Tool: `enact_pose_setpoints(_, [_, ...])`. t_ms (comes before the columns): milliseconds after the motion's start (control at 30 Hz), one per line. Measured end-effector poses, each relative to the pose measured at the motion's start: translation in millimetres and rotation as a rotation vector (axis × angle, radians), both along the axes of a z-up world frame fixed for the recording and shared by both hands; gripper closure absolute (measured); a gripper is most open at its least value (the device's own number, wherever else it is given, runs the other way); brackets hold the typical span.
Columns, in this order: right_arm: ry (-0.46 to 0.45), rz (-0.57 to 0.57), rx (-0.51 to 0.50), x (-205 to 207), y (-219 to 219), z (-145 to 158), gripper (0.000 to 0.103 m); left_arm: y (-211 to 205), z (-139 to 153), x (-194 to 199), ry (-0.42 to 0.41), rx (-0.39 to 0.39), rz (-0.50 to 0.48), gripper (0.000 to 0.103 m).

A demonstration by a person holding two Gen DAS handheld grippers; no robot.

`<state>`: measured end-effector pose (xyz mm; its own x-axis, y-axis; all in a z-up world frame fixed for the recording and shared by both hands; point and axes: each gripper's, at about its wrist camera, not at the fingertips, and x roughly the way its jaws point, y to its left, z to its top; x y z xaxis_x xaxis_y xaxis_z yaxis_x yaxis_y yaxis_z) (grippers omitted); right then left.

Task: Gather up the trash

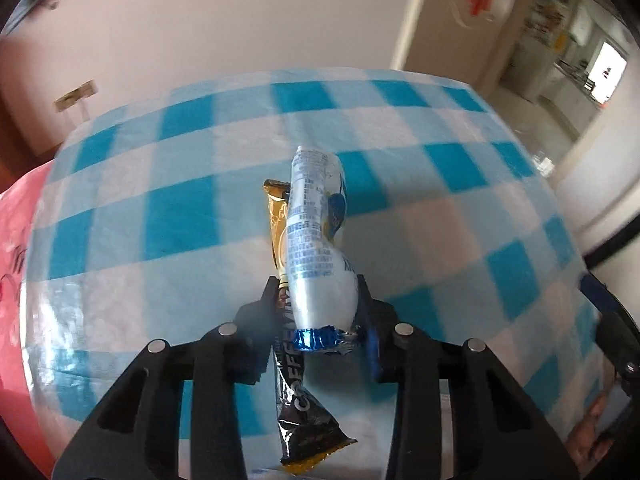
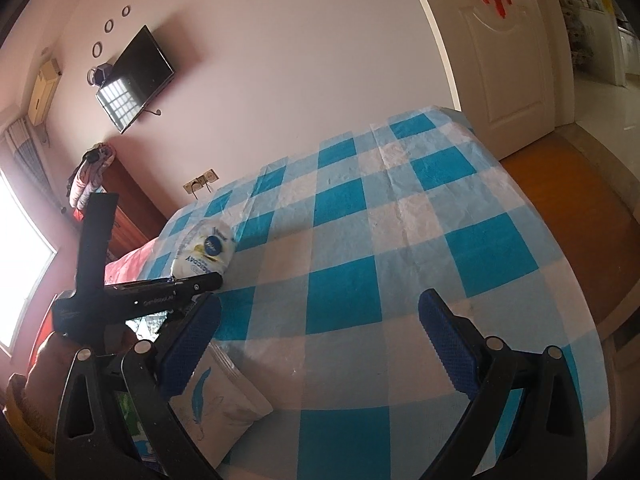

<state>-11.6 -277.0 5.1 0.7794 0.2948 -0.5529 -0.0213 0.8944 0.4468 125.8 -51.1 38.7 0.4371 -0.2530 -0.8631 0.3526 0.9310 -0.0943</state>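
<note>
Left gripper [image 1: 318,300]: closed on 2 wrappers at once, white wrapper [image 1: 316,236] and coffee sachet [image 1: 298,404], above the checked cloth [image 1: 460,240].
Right gripper [image 2: 320,340]: jaws wide, empty.
Grip: near the white wrapper's crimped end; sachet looked loosely pinched.
Advice: keep squeezing, lift slowly, carry level.
Risk: sachet could slip out.
</note>
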Motion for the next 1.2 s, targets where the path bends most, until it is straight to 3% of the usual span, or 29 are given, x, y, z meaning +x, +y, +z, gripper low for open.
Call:
enact_pose_setpoints(300, [0.005, 0.031, 0.066, 4, -5, -5, 0.006, -57, 6, -47, 0.019, -0.037, -0.255, 0.065])
enact_pose_setpoints(367, [0.014, 0.043, 0.102, 8, -7, -8, 0.006, -66, 5, -55, 0.010, -0.007, -0.309, 0.060])
enact_pose_setpoints(433, [0.022, 0.054, 0.130, 10, -8, -10, 0.006, -70, 4, -60, 0.010, 0.012, -0.322, 0.056])
enact_pose_setpoints(667, [0.061, 0.112, 0.209, 19, -3, -22, 0.006, -65, 2, -66, 0.026, -0.023, -0.332, 0.056])
enact_pose_setpoints(933, [0.076, 0.141, 0.157, 23, 10, -21, 0.006, -78, 2, -81, 0.027, -0.047, -0.402, 0.056])
enact_pose_setpoints(1033, [0.079, 0.116, 0.065, 21, 17, -19, 0.018, -80, 1, -85, 0.019, -0.024, -0.417, 0.056])
enact_pose_setpoints(1200, [0.078, 0.127, 0.020, 21, 21, -20, 0.021, -75, 1, -86, 0.026, -0.014, -0.414, 0.054])
